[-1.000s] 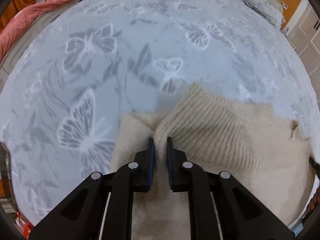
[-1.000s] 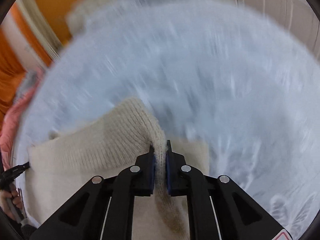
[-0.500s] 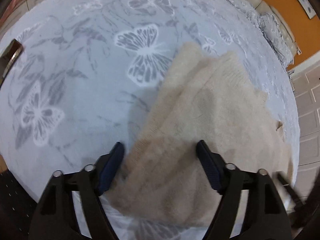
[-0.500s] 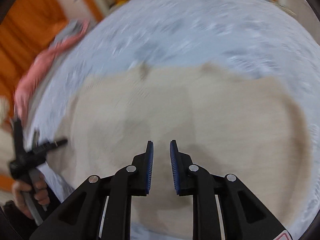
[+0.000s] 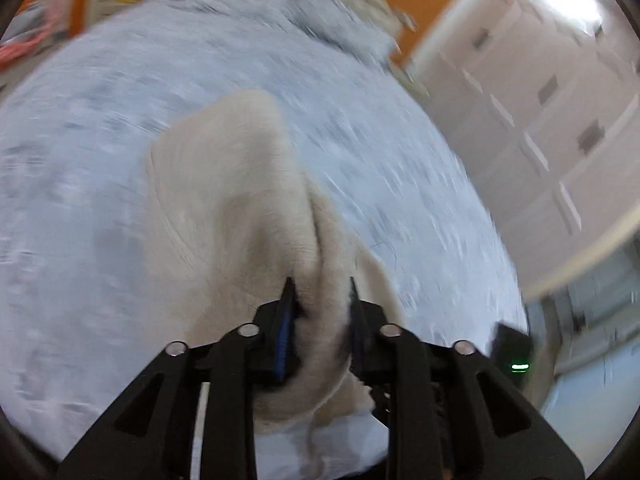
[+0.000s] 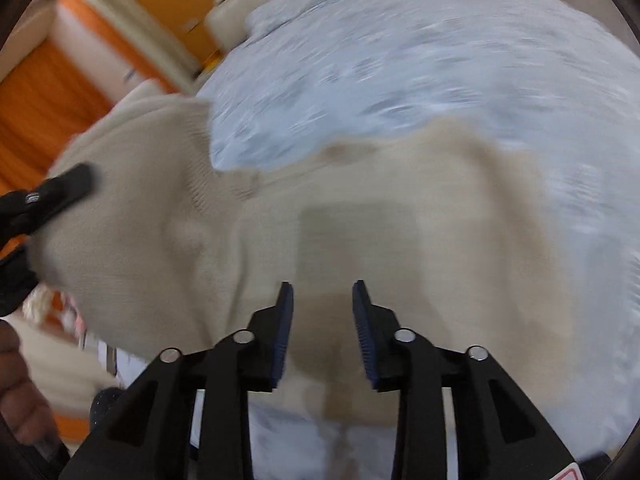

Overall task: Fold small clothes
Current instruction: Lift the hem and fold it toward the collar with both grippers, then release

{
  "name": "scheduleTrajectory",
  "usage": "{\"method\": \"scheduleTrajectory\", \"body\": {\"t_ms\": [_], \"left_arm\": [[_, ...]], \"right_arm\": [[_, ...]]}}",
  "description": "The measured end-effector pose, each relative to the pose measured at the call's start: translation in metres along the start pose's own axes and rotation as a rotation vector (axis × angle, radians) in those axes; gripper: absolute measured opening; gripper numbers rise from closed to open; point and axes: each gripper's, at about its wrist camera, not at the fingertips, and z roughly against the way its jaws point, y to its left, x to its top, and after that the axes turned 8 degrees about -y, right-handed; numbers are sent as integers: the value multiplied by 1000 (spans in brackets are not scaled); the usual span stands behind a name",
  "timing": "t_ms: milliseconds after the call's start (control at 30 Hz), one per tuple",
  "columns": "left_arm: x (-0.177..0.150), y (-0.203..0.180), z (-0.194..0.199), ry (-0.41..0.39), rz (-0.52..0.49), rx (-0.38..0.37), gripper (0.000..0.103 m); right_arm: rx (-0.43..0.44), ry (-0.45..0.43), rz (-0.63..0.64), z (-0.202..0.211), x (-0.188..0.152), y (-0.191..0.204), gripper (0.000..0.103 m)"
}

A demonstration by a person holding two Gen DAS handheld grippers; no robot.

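Observation:
A cream knitted sweater [image 6: 400,220] lies on a pale blue bedspread [image 6: 420,60] with a butterfly print. My left gripper [image 5: 320,296] is shut on a thick bunch of the sweater [image 5: 240,200] at its near edge and lifts it; the raised fabric stands up in a fold. In the right wrist view the left gripper [image 6: 52,196] shows at the far left, holding the lifted sweater corner. My right gripper [image 6: 322,300] is open and empty, hovering over the flat part of the sweater. Both views are motion-blurred.
White wardrobe doors [image 5: 540,120] stand to the right of the bed. Orange walls and an orange curtain [image 6: 44,96] lie beyond. Grey pillows [image 5: 340,28] sit at the bed's far end. A pink cloth [image 5: 16,48] lies far left.
My left gripper opened, then closed on a bunch of sweater edge and lifted it. My right gripper let go of the sweater fold and opened wider over the flat fabric.

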Motion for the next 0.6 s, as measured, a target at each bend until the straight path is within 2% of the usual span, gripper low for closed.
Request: {"method": "scheduleTrajectory", "body": {"t_ms": [67,133,200,267,333,467,600], "left_arm": [[-29,-25,-42,115,-14,-53,32],[-56,-32,-59,206,0,-56,36],[-77,-28,-44,201,-26,-30,49],[-92,-19,-21,153,-89,45,71],[-104,0,0,117,-166,168,80],[-117,39,6,155,-192,318,80],[-121,70,-13,185,-149,384,80]], "right_arm": [[-55,-12,-40,15,-2,-29,35],[-100,-13,-89,31,-4,-59,36],[-103,-17,-98,36,-4,-66,36],[-88,-45,-111,52,-2,-74,45],[-49,-59,-127,60,-2,-75,62],[93,-16,-188,28,10,-60,71],[181,107,-208,-28,10,-33,72]]}}
